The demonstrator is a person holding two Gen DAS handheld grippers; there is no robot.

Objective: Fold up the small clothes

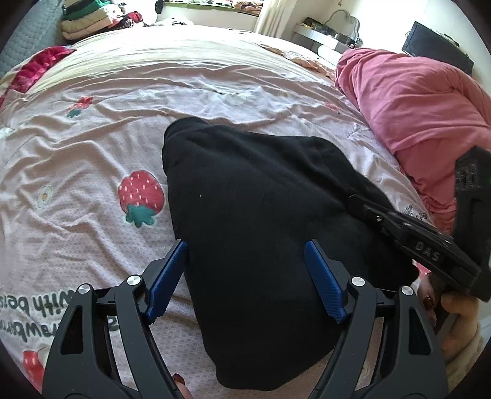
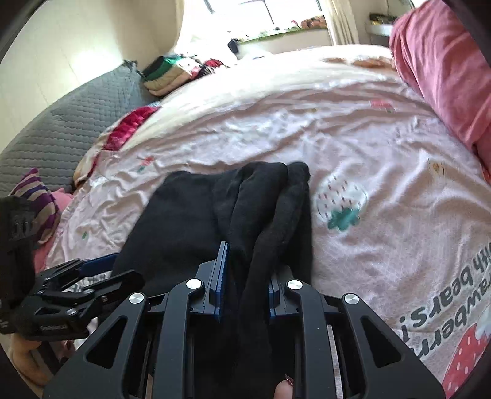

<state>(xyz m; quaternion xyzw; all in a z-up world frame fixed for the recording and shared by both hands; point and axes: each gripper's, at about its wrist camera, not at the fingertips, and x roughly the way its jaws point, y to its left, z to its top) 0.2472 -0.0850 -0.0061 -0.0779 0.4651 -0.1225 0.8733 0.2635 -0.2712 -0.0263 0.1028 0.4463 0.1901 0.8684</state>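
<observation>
A black garment [image 1: 251, 196] lies on the pink strawberry-print bed sheet [image 1: 92, 138]. In the left wrist view my left gripper [image 1: 245, 244] stands open low over the garment's near end. Its left blue pad is at the garment's left edge and its right pad is over the cloth. My right gripper [image 2: 248, 273] is shut on a bunched fold of the black garment [image 2: 184, 214], which runs back between its blue pads. The right gripper [image 1: 411, 239] also shows in the left wrist view, at the garment's right edge. The left gripper [image 2: 113, 270] appears at the garment's left side.
A rolled pink quilt [image 1: 414, 101] lies along the bed's right side. A stack of folded clothes [image 1: 89, 21] and a red cloth [image 1: 33, 67] sit at the far left. A grey quilted cover [image 2: 61, 122] and a striped purple cloth [image 2: 36, 196] lie beyond the bed's left edge.
</observation>
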